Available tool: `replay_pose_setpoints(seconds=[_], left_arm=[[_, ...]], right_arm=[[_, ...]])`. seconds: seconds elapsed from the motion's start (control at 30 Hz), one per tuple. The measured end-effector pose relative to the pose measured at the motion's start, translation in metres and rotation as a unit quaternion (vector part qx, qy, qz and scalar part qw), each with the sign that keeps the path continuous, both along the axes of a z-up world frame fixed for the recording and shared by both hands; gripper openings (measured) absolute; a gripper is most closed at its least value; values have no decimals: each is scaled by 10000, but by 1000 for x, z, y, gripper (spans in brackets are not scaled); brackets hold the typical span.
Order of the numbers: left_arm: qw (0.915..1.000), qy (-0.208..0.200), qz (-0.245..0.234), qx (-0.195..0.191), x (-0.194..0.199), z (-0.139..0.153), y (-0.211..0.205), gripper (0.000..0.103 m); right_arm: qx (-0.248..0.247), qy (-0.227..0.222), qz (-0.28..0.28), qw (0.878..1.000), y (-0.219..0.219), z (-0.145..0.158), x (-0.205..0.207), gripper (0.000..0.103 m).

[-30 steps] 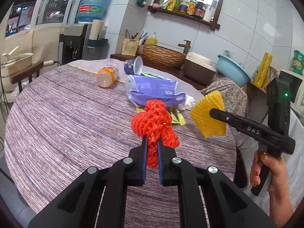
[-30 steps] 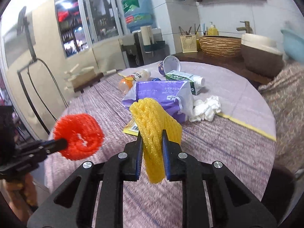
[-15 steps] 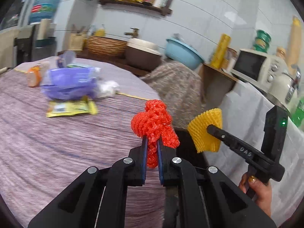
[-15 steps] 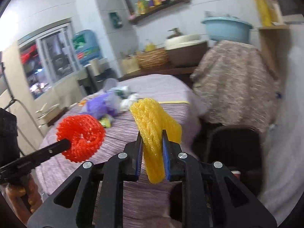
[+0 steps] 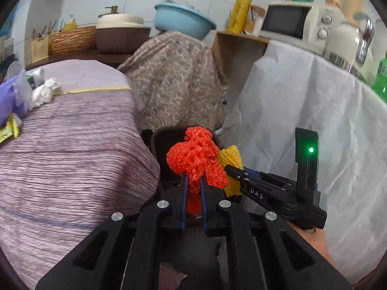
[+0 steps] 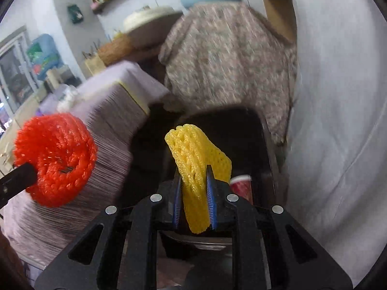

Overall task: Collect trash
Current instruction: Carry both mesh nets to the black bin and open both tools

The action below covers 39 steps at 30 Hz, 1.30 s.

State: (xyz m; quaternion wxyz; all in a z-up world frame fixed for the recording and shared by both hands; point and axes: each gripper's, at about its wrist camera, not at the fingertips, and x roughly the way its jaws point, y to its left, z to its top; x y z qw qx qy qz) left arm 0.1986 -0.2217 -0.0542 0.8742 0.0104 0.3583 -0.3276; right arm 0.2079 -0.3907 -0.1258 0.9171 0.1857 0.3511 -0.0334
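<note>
Clamping a red foam net (image 5: pixel 197 160), the left claw (image 5: pixel 193 181) pointed down past the surface (image 5: pixel 72 149) edge, beside the right claw (image 6: pixel 193 181), clenched on a yellow foam net (image 6: pixel 197 166). Only the right view showed a red cup (image 6: pixel 240 186) inside the dark bin (image 6: pixel 241 130) below.

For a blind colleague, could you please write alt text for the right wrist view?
The right gripper is shut on a yellow foam fruit net above a dark trash bin holding a red cup. At left, the left gripper holds a red foam net beside the purple-clothed table.
</note>
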Motion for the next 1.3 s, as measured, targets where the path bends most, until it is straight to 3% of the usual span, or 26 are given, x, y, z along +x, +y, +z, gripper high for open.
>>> replay_pose_setpoints(seconds=[0.07,0.17,0.23,0.83,0.9,0.97,1.03,1.2,1.3], left_arm=[[9999,113,-57,100,3,-9,-8,10],[9994,260,-92,209,9,-22,-16,10],[9990,311,-121,312,13,-29,-21,10],[9904,870,-507,946,58,-93,-87,10],[9897,936,-548,930,60,-95,-89,15],[9901,916,-527,921,59,-95,-89,43],[9918,791,-510,860,55,-90,-86,54],[9936,549,-606,774,40,-73,-76,57],[9957,326,-636,595,25,-57,-63,65]], right_arm=[[33,97,-101,9999,-6,-16,3,21],[53,261,-197,9995,-13,-31,5,38],[107,249,-262,9993,-18,-33,3,54],[-499,-193,-707,9961,-32,9,-33,70],[-520,-187,-731,9958,-34,11,-34,71],[-492,-181,-735,9959,-35,11,-35,71],[-515,-156,-748,9957,-36,11,-35,73],[-564,-157,-745,9955,-36,12,-36,75],[-602,-188,-737,9953,-35,15,-36,78]])
